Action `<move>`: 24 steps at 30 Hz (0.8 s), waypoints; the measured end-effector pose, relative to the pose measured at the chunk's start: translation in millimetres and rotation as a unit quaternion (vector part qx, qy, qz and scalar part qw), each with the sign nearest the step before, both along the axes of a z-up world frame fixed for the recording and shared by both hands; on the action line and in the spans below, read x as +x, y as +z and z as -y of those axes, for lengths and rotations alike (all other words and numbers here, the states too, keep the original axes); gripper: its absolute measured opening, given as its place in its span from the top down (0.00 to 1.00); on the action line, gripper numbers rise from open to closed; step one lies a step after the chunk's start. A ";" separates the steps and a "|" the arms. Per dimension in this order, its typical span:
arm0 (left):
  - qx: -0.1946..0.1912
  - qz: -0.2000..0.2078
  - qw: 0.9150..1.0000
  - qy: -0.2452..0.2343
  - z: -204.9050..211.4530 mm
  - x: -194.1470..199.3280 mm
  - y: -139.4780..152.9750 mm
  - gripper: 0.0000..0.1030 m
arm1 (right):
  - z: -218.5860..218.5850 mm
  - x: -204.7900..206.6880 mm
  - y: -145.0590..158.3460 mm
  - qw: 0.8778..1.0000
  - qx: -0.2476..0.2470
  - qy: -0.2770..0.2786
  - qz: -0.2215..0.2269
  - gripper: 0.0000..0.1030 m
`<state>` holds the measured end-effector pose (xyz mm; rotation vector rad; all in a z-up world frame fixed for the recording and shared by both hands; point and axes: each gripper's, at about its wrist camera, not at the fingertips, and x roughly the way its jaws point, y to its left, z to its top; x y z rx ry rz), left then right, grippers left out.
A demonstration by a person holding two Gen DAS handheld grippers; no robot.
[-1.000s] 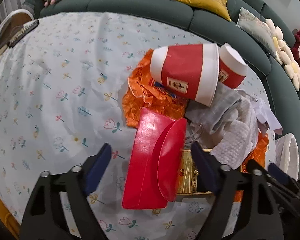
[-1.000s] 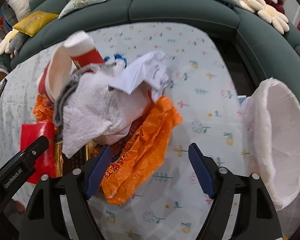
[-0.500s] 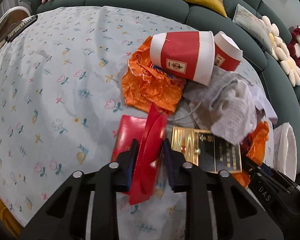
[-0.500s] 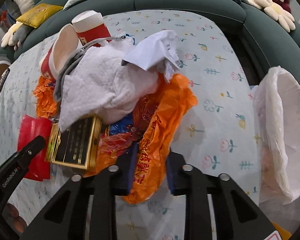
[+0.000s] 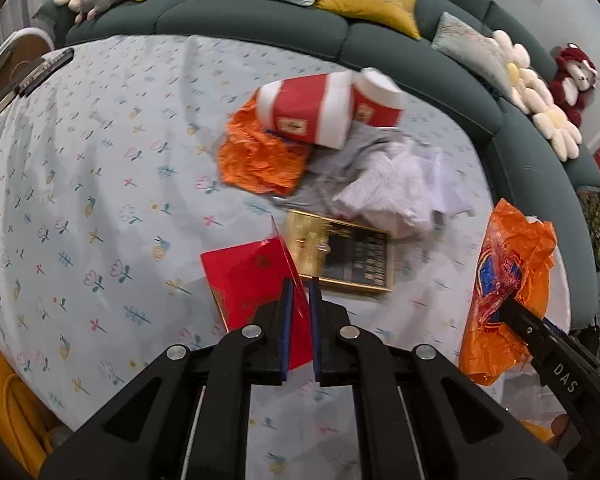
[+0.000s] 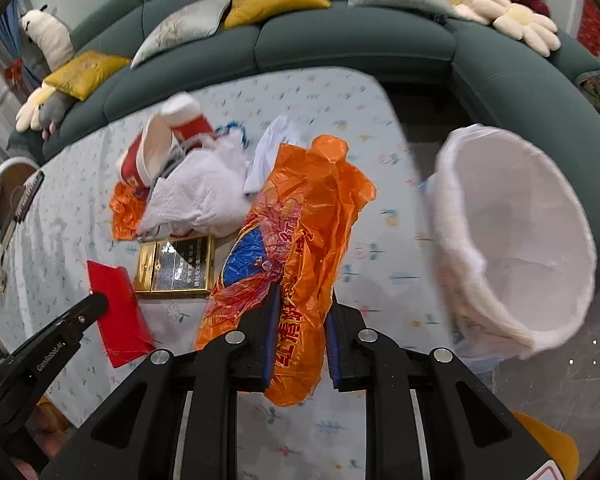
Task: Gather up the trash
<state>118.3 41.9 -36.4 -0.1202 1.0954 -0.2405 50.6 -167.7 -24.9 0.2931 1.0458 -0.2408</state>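
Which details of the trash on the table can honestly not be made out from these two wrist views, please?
- Gold box lettering: too small, glare, right wrist view.
- Trash bin base: cut off behind its rim.
- Under the white tissue: hidden, both views.
- Paper cups: motion-blurred label, left wrist view.

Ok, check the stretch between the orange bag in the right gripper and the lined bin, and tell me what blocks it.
Nothing visible does. The orange bag hangs from the right gripper, and only bare flowered tablecloth lies between it and the white-lined bin, whose mouth faces the bag.
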 end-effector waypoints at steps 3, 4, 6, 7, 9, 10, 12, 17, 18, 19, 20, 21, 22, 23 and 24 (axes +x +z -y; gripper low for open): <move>-0.005 0.012 1.000 -0.020 15.3 -12.4 12.5 0.93 | 10.1 -9.5 13.3 1.000 -0.006 -0.010 0.014 0.82; -0.005 0.015 0.999 -0.027 20.8 -16.2 16.2 0.93 | 14.8 -14.2 18.5 1.000 -0.010 -0.014 0.019 0.82; -0.006 0.023 0.999 -0.049 35.3 -24.6 25.2 0.93 | 22.7 -23.0 26.3 0.999 -0.017 -0.021 0.027 0.82; -0.006 0.026 0.998 -0.057 40.8 -27.2 28.7 0.93 | 28.3 -27.4 29.5 0.999 -0.022 -0.028 0.030 0.82; -0.010 0.031 0.996 -0.078 57.3 -34.8 35.9 0.93 | 40.7 -33.7 33.7 0.998 -0.026 -0.040 0.035 0.82; -0.013 0.032 0.996 -0.088 64.6 -37.6 38.9 0.93 | 44.3 -36.2 34.6 0.998 -0.028 -0.044 0.037 0.82; -0.024 0.033 0.993 -0.114 81.4 -42.7 44.7 0.93 | 59.0 -42.9 36.8 0.997 -0.031 -0.058 0.039 0.82; -0.030 0.046 0.984 -0.168 128.2 -56.5 55.8 0.93 | 96.7 -61.2 39.2 0.994 -0.031 -0.093 0.045 0.82; -0.030 0.046 0.984 -0.171 134.1 -58.0 56.3 0.93 | 101.6 -64.8 39.3 0.994 -0.028 -0.098 0.046 0.82; -0.032 0.045 0.984 -0.171 138.9 -59.7 56.6 0.92 | 107.7 -68.6 38.7 0.993 -0.028 -0.103 0.046 0.82; -0.033 0.044 0.984 -0.168 142.4 -61.2 56.5 0.92 | 111.0 -71.1 37.5 0.993 -0.029 -0.106 0.045 0.82; -0.031 0.044 0.985 -0.162 142.4 -61.7 55.9 0.91 | 114.8 -74.8 37.3 0.993 -0.028 -0.107 0.044 0.82; -0.027 0.046 0.987 -0.152 140.2 -61.3 54.6 0.91 | 116.6 -76.7 35.6 0.993 -0.027 -0.107 0.043 0.82; -0.017 0.048 0.990 -0.131 133.0 -60.1 51.7 0.89 | 117.7 -78.6 35.0 0.993 -0.027 -0.106 0.042 0.81; -0.010 0.048 0.993 -0.107 123.0 -58.6 48.7 0.86 | 117.9 -79.5 33.7 0.993 -0.026 -0.105 0.041 0.81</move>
